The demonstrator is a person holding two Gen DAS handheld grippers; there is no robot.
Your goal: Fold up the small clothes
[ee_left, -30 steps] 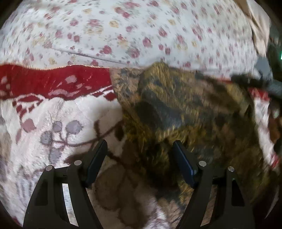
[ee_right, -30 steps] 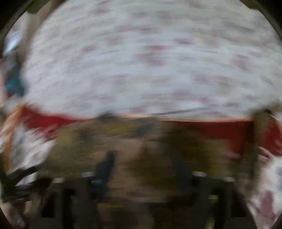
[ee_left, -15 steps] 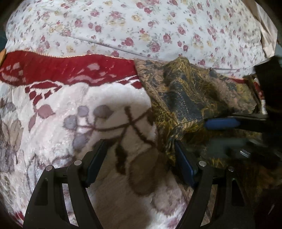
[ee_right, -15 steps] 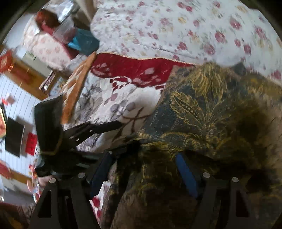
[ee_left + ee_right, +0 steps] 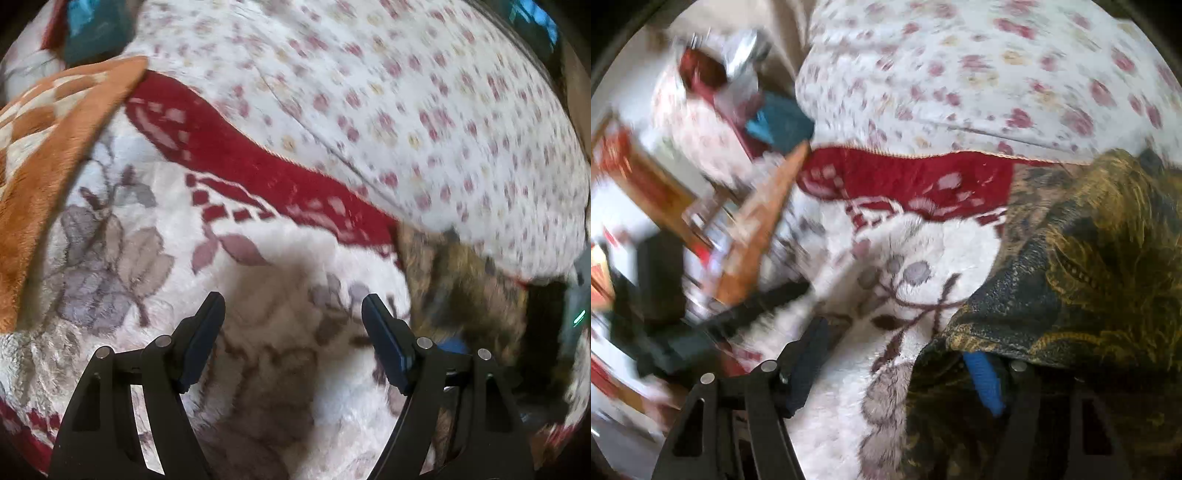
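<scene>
Since half a second ago the spread, empty left gripper (image 5: 291,317) has been swung left off the olive-gold patterned garment (image 5: 1082,258), now at the blanket's (image 5: 258,369) right, where the spread right gripper (image 5: 897,354) is partly draped by a fold, so a fresh edge grasp is likely needed.

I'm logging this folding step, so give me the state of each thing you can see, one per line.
Left gripper: open, empty, over the white blanket.
Right gripper: open, its right finger under the garment's edge.
Dark gold-patterned garment: rumpled, lying on the blanket, fold not finished.
White and red blanket: spread out flat.
Floral quilt: spread behind the blanket.
Orange checked blanket: lying at the left.
</scene>
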